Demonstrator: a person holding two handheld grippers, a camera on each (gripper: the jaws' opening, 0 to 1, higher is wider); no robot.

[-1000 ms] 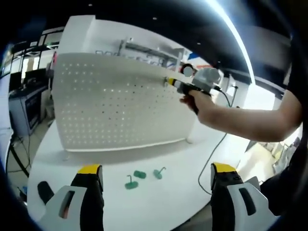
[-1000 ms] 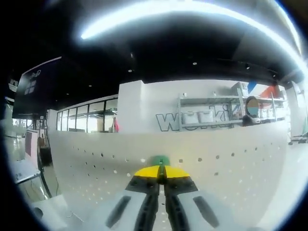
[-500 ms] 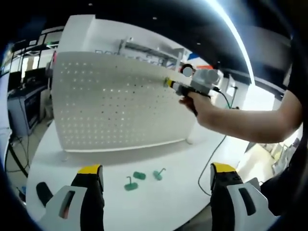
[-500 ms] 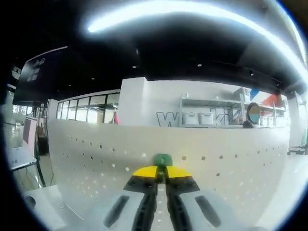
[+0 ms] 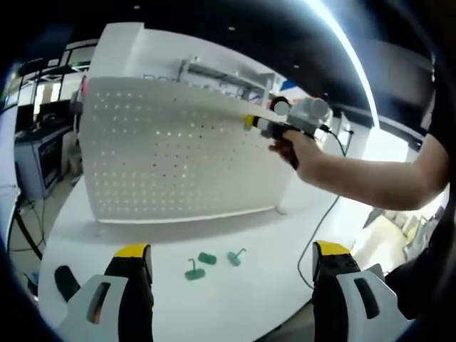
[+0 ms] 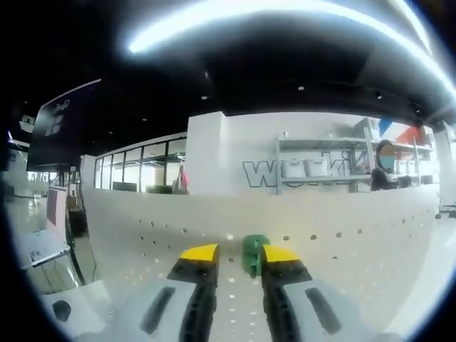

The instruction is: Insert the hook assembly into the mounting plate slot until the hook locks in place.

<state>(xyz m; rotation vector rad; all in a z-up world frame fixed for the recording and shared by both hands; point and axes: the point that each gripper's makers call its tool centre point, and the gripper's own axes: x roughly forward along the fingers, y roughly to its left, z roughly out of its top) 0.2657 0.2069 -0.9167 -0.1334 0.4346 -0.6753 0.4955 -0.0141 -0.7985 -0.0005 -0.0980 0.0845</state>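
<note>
My right tool (image 6: 239,258) has its yellow-tipped jaws parted, with the small green plastic hook assembly (image 6: 253,253) between them, against the top row of holes in the white perforated mounting plate (image 6: 342,256). I cannot tell whether it has locked. I'd check that it is seated and draw straight back, so the jaws don't knock it loose. My left tool (image 5: 231,260) hangs open and empty over the white table (image 5: 271,235), where three spare green hooks (image 5: 210,262) lie loose. No containers here.
</note>
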